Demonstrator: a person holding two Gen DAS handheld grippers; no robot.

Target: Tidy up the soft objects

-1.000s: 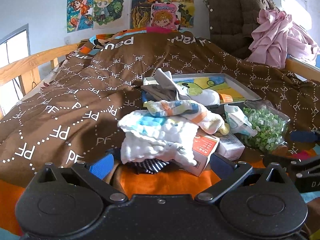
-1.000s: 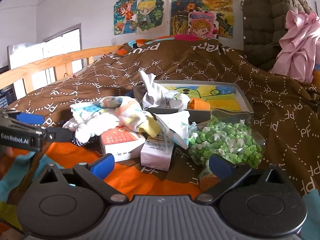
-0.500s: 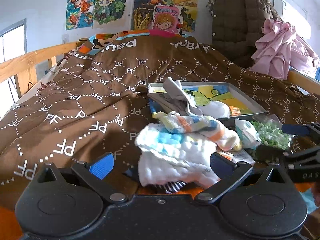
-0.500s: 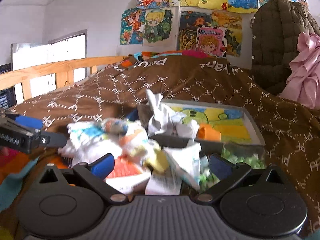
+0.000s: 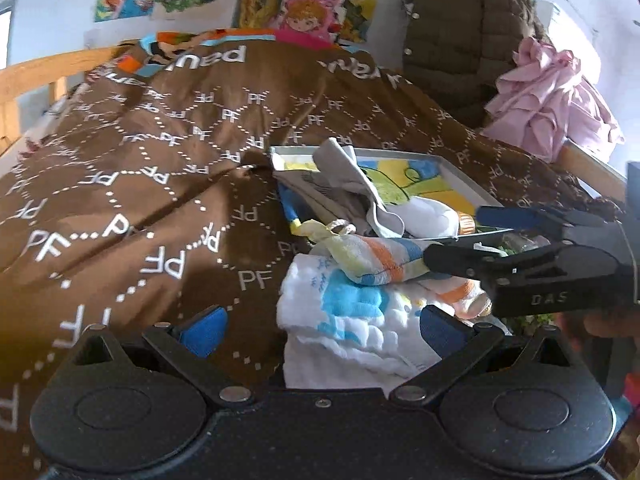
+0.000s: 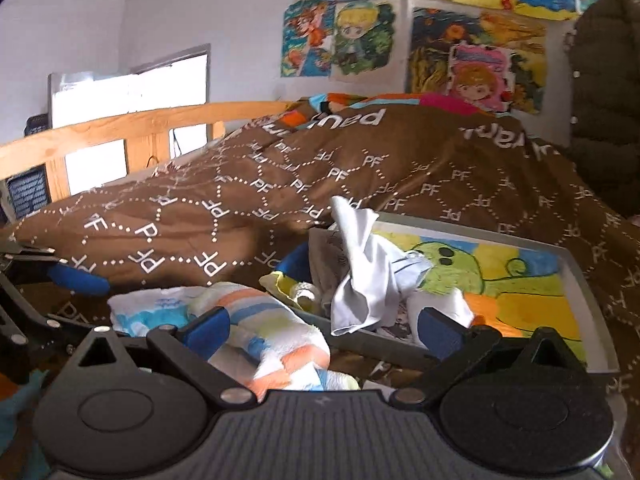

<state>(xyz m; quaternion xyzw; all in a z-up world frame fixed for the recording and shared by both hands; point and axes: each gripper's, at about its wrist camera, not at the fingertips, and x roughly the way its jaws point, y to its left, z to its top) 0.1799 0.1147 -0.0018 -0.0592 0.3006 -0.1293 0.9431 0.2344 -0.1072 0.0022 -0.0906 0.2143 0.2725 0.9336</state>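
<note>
A folded white cloth with blue print (image 5: 352, 320) lies on the brown quilt, partly between the fingers of my open left gripper (image 5: 322, 330). A striped towel (image 5: 372, 260) rests on top of it. My right gripper (image 5: 452, 234) comes in from the right, open, its lower finger touching the towel's end. In the right wrist view the striped towel (image 6: 272, 332) sits between the fingers of the open right gripper (image 6: 324, 328), with the white cloth (image 6: 148, 312) to its left. A crumpled grey-white cloth (image 6: 368, 280) lies in the tray (image 6: 580, 280).
The brown quilt (image 5: 140, 200) covers the bed. A wooden rail (image 6: 140, 124) runs along the left. A brown jacket (image 5: 460, 40) and pink garment (image 5: 552, 108) hang at the back right. A blue pad (image 6: 80, 280) of the left gripper shows at the left edge.
Both grippers have moved forward and closer to the cloth pile. The right gripper now reaches over the striped towel. The boxes and green bag have dropped out of view.
</note>
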